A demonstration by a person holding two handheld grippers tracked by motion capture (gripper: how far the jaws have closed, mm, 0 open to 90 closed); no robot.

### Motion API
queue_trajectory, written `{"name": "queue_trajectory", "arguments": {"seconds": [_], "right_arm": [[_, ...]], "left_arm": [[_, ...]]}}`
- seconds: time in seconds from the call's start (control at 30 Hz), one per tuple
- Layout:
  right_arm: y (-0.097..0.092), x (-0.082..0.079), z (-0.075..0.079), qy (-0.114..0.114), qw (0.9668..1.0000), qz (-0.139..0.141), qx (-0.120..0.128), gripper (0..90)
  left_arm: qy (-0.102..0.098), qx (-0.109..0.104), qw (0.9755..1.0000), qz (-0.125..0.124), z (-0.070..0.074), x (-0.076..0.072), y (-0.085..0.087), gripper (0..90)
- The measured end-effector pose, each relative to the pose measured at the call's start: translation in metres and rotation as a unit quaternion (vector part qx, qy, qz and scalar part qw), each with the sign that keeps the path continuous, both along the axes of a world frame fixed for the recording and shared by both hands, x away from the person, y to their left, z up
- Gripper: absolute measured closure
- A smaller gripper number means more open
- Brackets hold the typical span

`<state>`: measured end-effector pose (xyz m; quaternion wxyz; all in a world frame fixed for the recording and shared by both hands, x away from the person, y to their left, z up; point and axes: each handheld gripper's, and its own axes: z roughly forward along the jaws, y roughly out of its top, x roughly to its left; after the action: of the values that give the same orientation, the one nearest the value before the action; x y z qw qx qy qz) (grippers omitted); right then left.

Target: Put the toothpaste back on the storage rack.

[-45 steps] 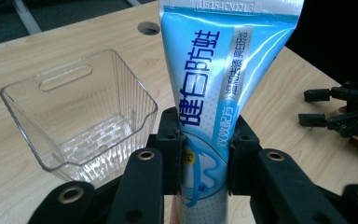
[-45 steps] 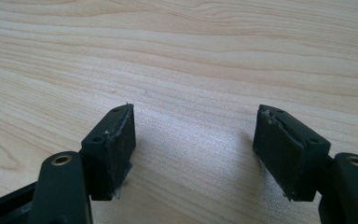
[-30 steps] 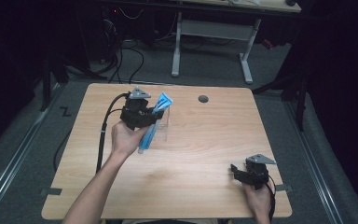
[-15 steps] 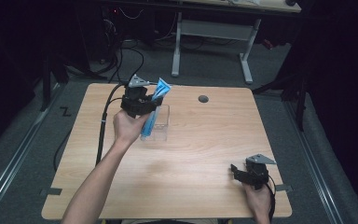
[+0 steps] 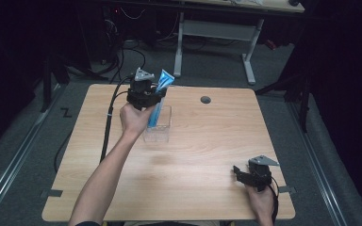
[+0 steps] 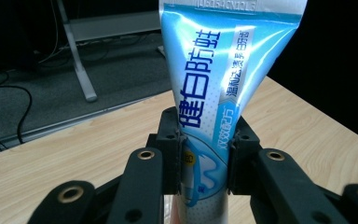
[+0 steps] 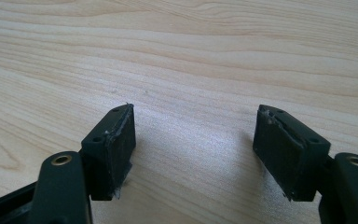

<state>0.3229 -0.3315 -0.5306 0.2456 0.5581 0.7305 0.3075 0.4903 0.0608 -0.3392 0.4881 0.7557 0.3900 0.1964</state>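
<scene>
Blue toothpaste tube (image 5: 159, 100) sat clamped upright in the left gripper (image 5: 147, 96), poised over the clear box (image 5: 158, 126) for dropping in, right gripper (image 5: 253, 175) idle, gaping.

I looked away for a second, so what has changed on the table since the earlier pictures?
The left hand-held gripper, shut on the blue tube, carried it toward the far edge until it hung over the clear box. The box and the open right hand-held gripper stayed put.

High view above the table (image 5: 207, 155); both claw views close, sharing its wooden top.
</scene>
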Motion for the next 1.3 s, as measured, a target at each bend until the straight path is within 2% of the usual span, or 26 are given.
{"name": "queue_trajectory", "arguments": {"seconds": [0.1, 0.2, 0.4, 0.7, 0.9, 1.07, 1.3], "right_arm": [[0.0, 0.0, 0.0, 0.0, 1.0, 0.0, 0.0, 29.7], [0.0, 0.0, 0.0, 0.0, 1.0, 0.001, -0.001, 29.7], [0.0, 0.0, 0.0, 0.0, 1.0, 0.002, 0.0, 29.7], [0.0, 0.0, 0.0, 0.0, 1.0, 0.002, 0.0, 29.7], [0.0, 0.0, 0.0, 0.0, 1.0, 0.002, 0.001, 29.7], [0.0, 0.0, 0.0, 0.0, 1.0, 0.002, 0.0, 29.7], [0.0, 0.0, 0.0, 0.0, 1.0, 0.003, 0.0, 29.7]], "left_arm": [[0.001, -0.003, 1.0, 0.009, -0.004, 0.005, -0.001, 71.8], [-0.014, 0.018, 0.9996, 0.019, -0.008, 0.006, -0.005, 71.7], [-0.016, 0.01, 0.9994, 0.029, -0.015, 0.011, -0.004, 71.3], [-0.01, 0.02, 0.999, 0.038, -0.025, 0.018, -0.002, 70.6], [-0.009, 0.023, 0.9991, 0.035, -0.03, 0.02, -0.004, 70.4], [-0.003, 0.023, 0.9991, 0.036, -0.034, 0.02, -0.001, 70.3], [0.01, 0.037, 0.9985, 0.039, -0.039, 0.023, -0.003, 70.0]]}}
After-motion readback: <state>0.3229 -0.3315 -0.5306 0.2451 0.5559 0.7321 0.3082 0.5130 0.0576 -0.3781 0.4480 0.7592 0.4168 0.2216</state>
